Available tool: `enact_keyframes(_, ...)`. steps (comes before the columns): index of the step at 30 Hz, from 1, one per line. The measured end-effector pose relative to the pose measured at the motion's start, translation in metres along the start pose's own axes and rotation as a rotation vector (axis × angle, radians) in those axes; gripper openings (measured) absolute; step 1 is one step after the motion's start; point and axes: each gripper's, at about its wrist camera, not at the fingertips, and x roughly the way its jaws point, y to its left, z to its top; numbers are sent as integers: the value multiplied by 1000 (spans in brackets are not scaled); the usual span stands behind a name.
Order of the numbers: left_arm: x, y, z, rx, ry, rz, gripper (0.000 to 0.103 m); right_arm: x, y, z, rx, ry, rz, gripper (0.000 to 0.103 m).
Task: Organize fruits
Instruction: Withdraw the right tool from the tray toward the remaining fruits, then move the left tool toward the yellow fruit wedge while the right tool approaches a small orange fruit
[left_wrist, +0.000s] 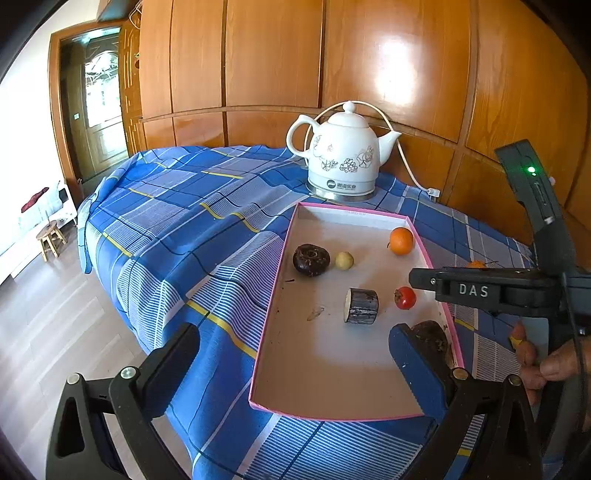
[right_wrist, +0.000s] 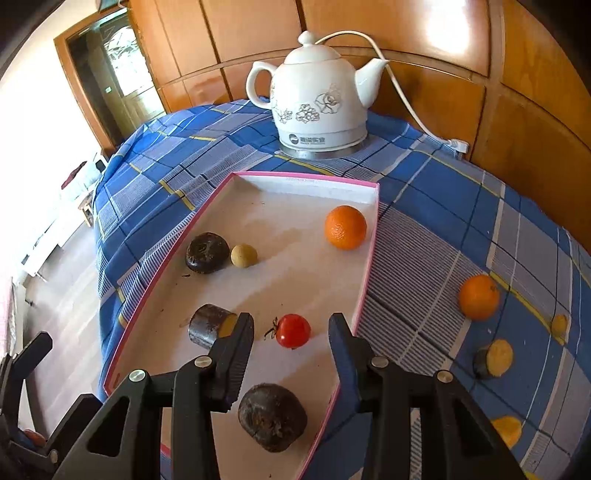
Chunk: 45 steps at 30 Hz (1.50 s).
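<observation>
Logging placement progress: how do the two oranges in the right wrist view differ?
The orange in the tray lies inside the pink-rimmed tray, near its far right corner. The orange on the cloth sits outside it on the blue checked cloth, with a stem nub showing. Both are round, orange and untouched.

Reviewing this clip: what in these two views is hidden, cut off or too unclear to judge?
- Left wrist view: the near dark fruit is mostly behind a left tongs finger.
- Left wrist view: the orange on the cloth shows only a sliver above the right tongs.
- Right wrist view: the yellow piece is partly covered by the tongs' frame.
</observation>
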Motion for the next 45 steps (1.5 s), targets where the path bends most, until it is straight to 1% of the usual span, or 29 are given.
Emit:
enact_keyframes(14,-2,-4,-2,9,5,-10,103,-16,-8,-15,41,-24,14,43)
enact_keyframes(19,-1,-5,-2,4,11,-27,103,-25,-8,-21,42,-34,13,43)
enact_keyframes(24,-1,-5,-4,-5,19,-48,103,-36,-12,-34,36,-48,-9,43)
enact_keyframes(28,-2,-8,-6,7,20,-68,103,-45,-22,-43,51,-55,-25,43)
enact_keyframes(30,-4,-8,-7,5,15,-81,103,-51,-31,-48,66,-62,-30,43)
enact_keyframes(32,-4,-8,-6,-2,13,-78,103,-59,-42,-52,80,-68,-43,43)
enact_keyframes(36,-3,-6,-7,-8,21,-87,103,-80,-82,-63,138,-81,-88,43)
enact_keyframes(43,-4,-20,-10,48,35,-135,103,-117,-169,-77,254,-74,-228,43)
enact_keyframes(45,-5,-26,-12,71,34,-147,103,-125,-187,-79,273,-69,-267,43)
